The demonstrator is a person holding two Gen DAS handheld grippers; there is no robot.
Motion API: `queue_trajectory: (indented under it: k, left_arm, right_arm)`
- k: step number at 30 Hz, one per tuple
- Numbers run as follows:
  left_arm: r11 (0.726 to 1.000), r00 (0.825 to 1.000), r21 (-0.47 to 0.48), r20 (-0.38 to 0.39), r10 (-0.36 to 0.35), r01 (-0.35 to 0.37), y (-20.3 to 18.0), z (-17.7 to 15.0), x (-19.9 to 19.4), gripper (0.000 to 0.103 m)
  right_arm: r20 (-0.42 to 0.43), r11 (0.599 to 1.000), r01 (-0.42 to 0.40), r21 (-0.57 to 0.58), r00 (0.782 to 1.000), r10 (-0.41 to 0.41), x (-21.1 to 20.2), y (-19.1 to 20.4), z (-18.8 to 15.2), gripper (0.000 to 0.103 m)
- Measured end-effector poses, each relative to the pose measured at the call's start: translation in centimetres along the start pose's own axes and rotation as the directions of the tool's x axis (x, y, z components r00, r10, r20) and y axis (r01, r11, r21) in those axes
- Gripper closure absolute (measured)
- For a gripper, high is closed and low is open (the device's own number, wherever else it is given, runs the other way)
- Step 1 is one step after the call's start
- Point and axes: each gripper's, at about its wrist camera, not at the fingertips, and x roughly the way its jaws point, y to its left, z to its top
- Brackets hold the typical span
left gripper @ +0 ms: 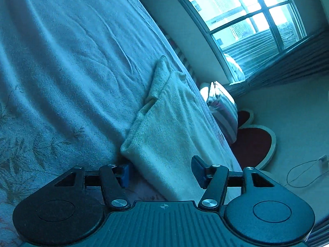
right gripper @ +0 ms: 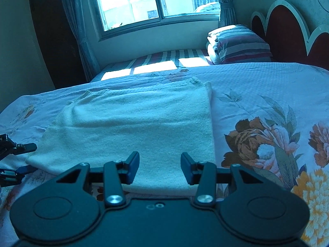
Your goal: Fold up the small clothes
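Observation:
A small cream knitted garment [right gripper: 135, 123] lies flat on the flowered bedspread [right gripper: 267, 94], folded into a rough rectangle. In the left wrist view it [left gripper: 170, 127] runs away from the camera, tilted. My left gripper [left gripper: 162, 171] is open, its jaws on either side of the garment's near end. It also shows at the left edge of the right wrist view [right gripper: 22, 156], by the garment's left corner. My right gripper [right gripper: 160, 167] is open, its jaws just above the garment's near edge, holding nothing.
A folded striped quilt [right gripper: 238, 43] lies at the head of the bed beside the red and white headboard [right gripper: 287, 26]. A window [right gripper: 152, 2] with curtains is behind the bed. A dark wardrobe [right gripper: 55, 37] stands at the left.

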Motion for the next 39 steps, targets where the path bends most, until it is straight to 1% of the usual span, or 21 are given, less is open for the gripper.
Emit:
queue_trajectory:
  k: [3, 6, 7, 8, 9, 10, 11, 12, 14, 19, 22, 25, 26, 27, 28, 30, 33, 36, 39]
  left_arm:
    - [0.999, 0.997, -0.037, 0.070, -0.021, 0.024, 0.3, -0.3, 1.0, 0.044]
    - [1.000, 0.996, 0.008, 0.090, 0.012, -0.013, -0.8, -0.8, 2.1, 0.045]
    - [0.999, 0.996, 0.023, 0.089, 0.023, -0.025, -1.2, -0.6, 2.3, 0.049]
    - [0.999, 0.996, 0.033, 0.083, 0.038, -0.041, -1.4, -0.5, 2.6, 0.068]
    - [0.998, 0.996, 0.027, 0.066, 0.058, -0.059, -1.4, -0.1, 2.6, 0.086]
    - [0.998, 0.997, -0.008, 0.049, 0.067, -0.067, -0.7, 0.0, 2.8, 0.097]
    - [0.998, 0.998, -0.043, 0.054, 0.040, -0.037, -0.1, 0.0, 2.8, 0.097]
    - [0.999, 0.998, -0.048, 0.058, 0.027, -0.024, 0.3, -0.1, 2.6, 0.097]
    - [1.000, 0.998, -0.010, 0.064, 0.027, -0.026, 0.0, -0.3, 2.4, 0.097]
    - [1.000, 0.996, -0.001, 0.089, 0.015, -0.015, 0.4, -0.4, 1.6, 0.097]
    - [1.000, 0.990, 0.005, 0.143, -0.001, 0.001, 0.3, -0.5, 0.6, 0.097]
    - [1.000, 0.993, 0.017, 0.117, 0.005, -0.007, 0.6, -0.2, 0.9, 0.097]
    - [1.000, 0.995, 0.013, 0.095, 0.003, -0.004, 0.8, 0.0, 1.4, 0.097]
    - [1.000, 0.996, 0.007, 0.088, 0.004, -0.004, 1.0, 0.0, 1.6, 0.096]
    - [1.000, 0.996, 0.007, 0.084, -0.001, 0.000, 1.0, 0.1, 1.8, 0.096]
    - [1.000, 0.997, 0.002, 0.080, -0.002, 0.002, 1.0, 0.2, 2.1, 0.094]
    - [1.000, 0.997, -0.029, 0.081, 0.002, 0.001, 0.8, 0.4, 2.8, 0.094]
    - [0.999, 0.994, -0.041, 0.108, 0.010, -0.006, 0.7, -0.1, 2.9, 0.094]
    - [0.999, 0.987, -0.040, 0.158, 0.032, -0.026, 0.4, -1.0, 2.5, 0.096]
  right_arm:
    - [-0.004, 1.000, -0.015, 0.009, 1.000, 0.015, 0.5, -0.1, 0.4, 0.059]
    - [-0.006, 0.999, -0.036, 0.021, 0.999, 0.036, 1.5, -0.2, 1.2, 0.059]
    - [-0.014, 0.998, -0.050, 0.025, 0.999, 0.051, 2.1, -0.1, 1.6, 0.060]
    - [-0.016, 0.998, -0.059, 0.025, 0.998, 0.059, 2.6, 0.0, 1.9, 0.061]
    - [-0.015, 0.997, -0.070, 0.021, 0.997, 0.070, 3.1, 0.3, 2.3, 0.063]
    - [-0.013, 0.996, -0.084, 0.016, 0.996, 0.084, 3.6, 0.6, 2.6, 0.066]
    - [-0.012, 0.995, -0.095, 0.012, 0.995, 0.095, 4.1, 0.9, 2.9, 0.073]
    - [-0.015, 0.994, -0.106, 0.002, 0.994, 0.106, 4.8, 1.4, 3.4, 0.083]
    - [-0.021, 0.992, -0.125, -0.021, 0.992, 0.125, 5.9, 2.3, 4.0, 0.095]
    - [-0.025, 0.984, -0.159, -0.078, 0.987, 0.157, 8.9, 4.9, 5.6, 0.097]
    - [-0.038, 0.982, -0.178, -0.070, 0.984, 0.176, 10.3, 5.5, 6.1, 0.097]
    - [-0.075, 0.980, -0.187, -0.074, 0.980, 0.182, 11.6, 6.0, 5.9, 0.097]
    - [-0.117, 0.982, -0.170, -0.079, 0.980, 0.160, 12.6, 6.1, 5.4, 0.098]
    - [-0.123, 0.983, -0.165, -0.076, 0.980, 0.155, 13.0, 6.0, 5.1, 0.100]
    - [-0.105, 0.983, -0.171, -0.059, 0.981, 0.165, 13.0, 5.8, 4.8, 0.100]
    - [-0.103, 0.983, -0.179, -0.036, 0.979, 0.175, 12.9, 5.5, 4.8, 0.100]
    - [-0.102, 0.982, -0.183, -0.047, 0.979, 0.177, 12.8, 5.5, 4.8, 0.100]
    - [-0.103, 0.981, -0.187, -0.045, 0.978, 0.182, 12.8, 5.4, 4.9, 0.101]
    - [-0.103, 0.981, -0.187, -0.047, 0.978, 0.182, 12.8, 5.4, 4.9, 0.100]
